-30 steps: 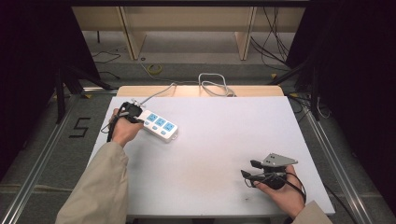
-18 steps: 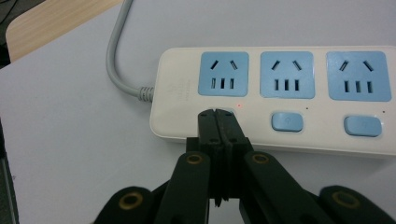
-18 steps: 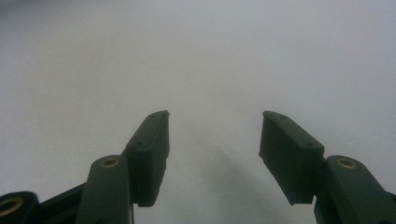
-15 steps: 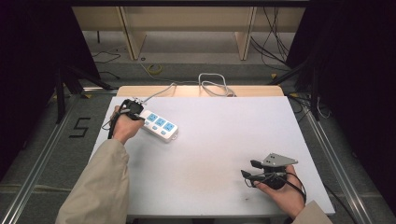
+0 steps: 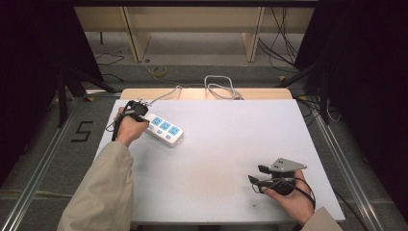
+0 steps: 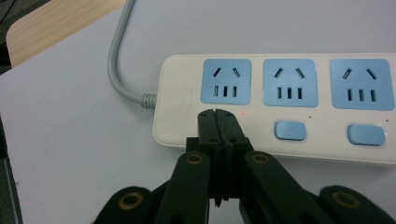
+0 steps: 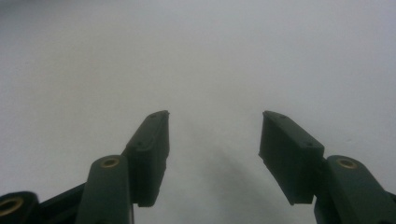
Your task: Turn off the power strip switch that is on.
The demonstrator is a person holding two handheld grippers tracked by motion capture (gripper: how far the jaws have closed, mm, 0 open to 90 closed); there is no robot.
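At ten o'clock on the white bench (image 5: 221, 144), a power strip (image 5: 164, 129) is being pressed by closed jaws.

Seen in the left gripper view, the left gripper (image 6: 215, 113) is being held with its jaws shut together, nothing between them, their tips being set on the strip's white casing below the first blue socket (image 6: 226, 82), beside a small red light (image 6: 242, 113); two blue switches (image 6: 290, 130) are lying toward three o'clock. At five o'clock on the bench, the right gripper (image 5: 255, 174) is being held well apart from the strip, its jaws being kept open over bare surface.
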